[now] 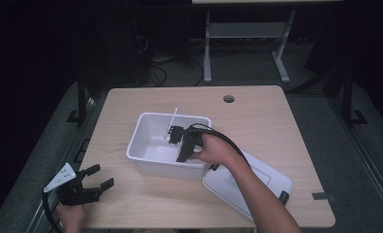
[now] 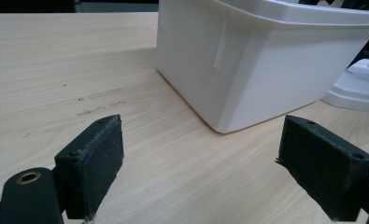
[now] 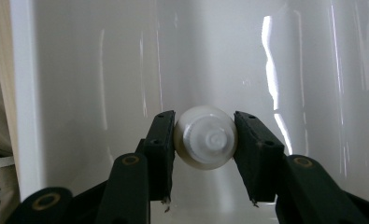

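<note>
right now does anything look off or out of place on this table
Nothing spilled or broken. The bin's lid lies off, partly over the table's near edge. The right gripper clamps a white bottle inside the white bin.

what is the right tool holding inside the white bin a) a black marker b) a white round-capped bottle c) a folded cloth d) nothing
b: in the right gripper view the right tool has both pads pressed on a white bottle with a round cap, down inside the bin.
</note>
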A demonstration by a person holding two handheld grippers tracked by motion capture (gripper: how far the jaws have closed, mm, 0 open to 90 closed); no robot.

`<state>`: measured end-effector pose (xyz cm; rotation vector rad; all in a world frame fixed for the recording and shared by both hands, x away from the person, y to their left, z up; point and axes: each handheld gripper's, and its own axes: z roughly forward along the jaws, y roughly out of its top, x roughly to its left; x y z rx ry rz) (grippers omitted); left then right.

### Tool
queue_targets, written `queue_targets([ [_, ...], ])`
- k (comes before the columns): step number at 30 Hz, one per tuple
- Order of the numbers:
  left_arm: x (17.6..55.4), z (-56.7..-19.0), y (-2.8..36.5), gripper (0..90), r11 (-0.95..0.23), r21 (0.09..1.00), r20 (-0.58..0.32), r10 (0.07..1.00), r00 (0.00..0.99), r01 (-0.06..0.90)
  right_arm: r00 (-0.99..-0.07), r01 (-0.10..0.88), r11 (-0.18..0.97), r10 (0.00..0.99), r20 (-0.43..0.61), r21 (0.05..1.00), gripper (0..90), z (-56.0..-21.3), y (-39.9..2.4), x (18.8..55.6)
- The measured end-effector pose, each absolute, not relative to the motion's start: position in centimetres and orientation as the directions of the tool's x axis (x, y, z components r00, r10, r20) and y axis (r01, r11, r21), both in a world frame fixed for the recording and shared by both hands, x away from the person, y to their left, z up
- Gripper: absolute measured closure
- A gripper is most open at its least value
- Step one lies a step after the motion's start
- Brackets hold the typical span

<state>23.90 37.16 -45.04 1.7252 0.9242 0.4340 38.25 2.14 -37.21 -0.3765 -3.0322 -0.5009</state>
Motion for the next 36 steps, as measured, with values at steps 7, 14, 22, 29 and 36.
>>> queue_targets([
  [7,23.9,-45.0,37.2,13.1,-0.121,0.922,-0.152,0.76,0.632,0.367,-0.97,0.241,0.923,0.224,0.09,0.299,65.4,-37.2,2.1,38.2],
  [14,23.9,-45.0,37.2,13.1,-0.118,0.923,-0.154,0.76,0.631,0.367,-0.966,0.256,0.918,0.236,0.104,0.302,65.3,-37.3,1.8,38.3],
  [22,23.9,-45.0,37.2,13.1,-0.12,0.922,-0.153,0.76,0.631,0.367,-0.964,0.267,0.906,0.248,0.097,0.33,64.0,-36.8,1.0,38.1],
  [29,23.9,-45.0,36.9,13.1,-0.131,0.921,-0.147,0.757,0.637,0.368,-0.96,0.279,0.876,0.267,0.087,0.394,62.0,-35.1,-0.7,37.4],
  [36,24.0,-45.0,36.7,13.0,-0.136,0.919,-0.145,0.756,0.639,0.37,-0.956,0.287,0.857,0.286,0.067,0.429,61.2,-33.4,-2.5,36.5],
])
